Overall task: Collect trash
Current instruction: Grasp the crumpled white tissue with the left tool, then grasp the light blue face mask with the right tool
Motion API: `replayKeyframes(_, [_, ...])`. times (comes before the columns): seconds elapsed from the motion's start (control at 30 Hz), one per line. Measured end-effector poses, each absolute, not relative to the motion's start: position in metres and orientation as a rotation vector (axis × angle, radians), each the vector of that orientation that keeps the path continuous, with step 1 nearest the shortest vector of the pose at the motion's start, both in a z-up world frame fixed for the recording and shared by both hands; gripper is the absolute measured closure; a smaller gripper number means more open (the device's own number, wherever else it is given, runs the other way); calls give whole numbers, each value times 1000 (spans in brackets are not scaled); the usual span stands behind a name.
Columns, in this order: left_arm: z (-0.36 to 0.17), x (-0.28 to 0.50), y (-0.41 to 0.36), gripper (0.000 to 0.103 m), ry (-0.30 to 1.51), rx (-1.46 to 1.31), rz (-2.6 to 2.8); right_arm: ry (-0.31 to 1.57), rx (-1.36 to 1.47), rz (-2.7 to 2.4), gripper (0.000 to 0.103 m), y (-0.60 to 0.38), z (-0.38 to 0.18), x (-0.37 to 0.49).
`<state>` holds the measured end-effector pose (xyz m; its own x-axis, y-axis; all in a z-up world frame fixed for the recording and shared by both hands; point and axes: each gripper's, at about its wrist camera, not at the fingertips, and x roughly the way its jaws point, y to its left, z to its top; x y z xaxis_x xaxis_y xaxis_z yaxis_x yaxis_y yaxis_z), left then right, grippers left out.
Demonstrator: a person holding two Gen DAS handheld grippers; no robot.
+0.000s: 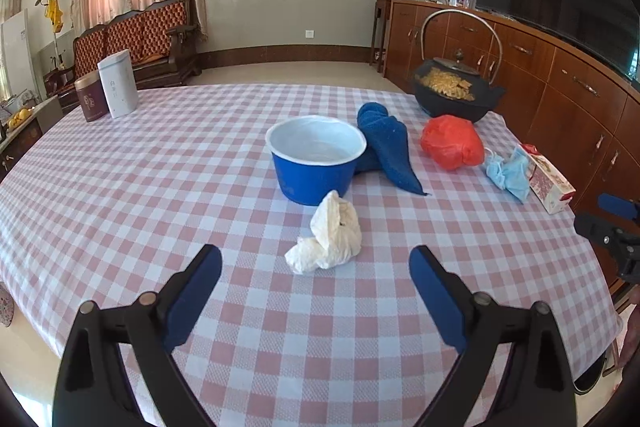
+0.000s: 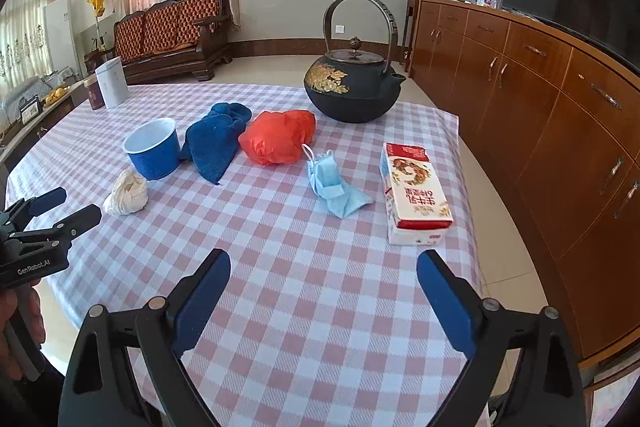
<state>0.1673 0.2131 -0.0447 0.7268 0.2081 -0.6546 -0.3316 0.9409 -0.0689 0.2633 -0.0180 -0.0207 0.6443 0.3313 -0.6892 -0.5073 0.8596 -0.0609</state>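
A crumpled white tissue [image 1: 326,241] lies on the checked tablecloth [image 1: 160,187], just ahead of my open, empty left gripper [image 1: 316,267]. Behind it stands a blue paper cup [image 1: 316,159]. A red plastic bag [image 1: 452,142], a crumpled blue face mask [image 1: 506,173] and a milk carton [image 1: 548,179] lie to the right. In the right wrist view my right gripper [image 2: 324,271] is open and empty above the cloth, with the mask [image 2: 334,187] and carton [image 2: 414,187] ahead, and the tissue [image 2: 126,193], cup [image 2: 154,149] and bag [image 2: 278,137] further left.
A blue towel [image 1: 386,143] lies between cup and bag. A black iron teapot [image 2: 354,89] stands at the back. Two tins [image 1: 108,91] stand at the far left corner. A wooden sideboard [image 2: 540,107] runs along the right; the table edge is near the carton.
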Motion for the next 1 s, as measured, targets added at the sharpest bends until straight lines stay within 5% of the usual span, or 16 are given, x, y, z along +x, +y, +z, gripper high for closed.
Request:
replayKeyframes(0.33, [-72,200,231,29,778,-247,198,806,-285,444,30,18,-51,335])
replayKeyframes(0.53, [-77,203,236,58,796,-305,148,848,-266,426,44,26,-63,364])
replayKeyframes(0.73, [-74,199,237,67,780,-314,135,884,-246,433,86,28,-71,373])
replayKeyframes(1.0, [-57,183,234,67,733,-285,165,817,-203,479,87,14,-45,338])
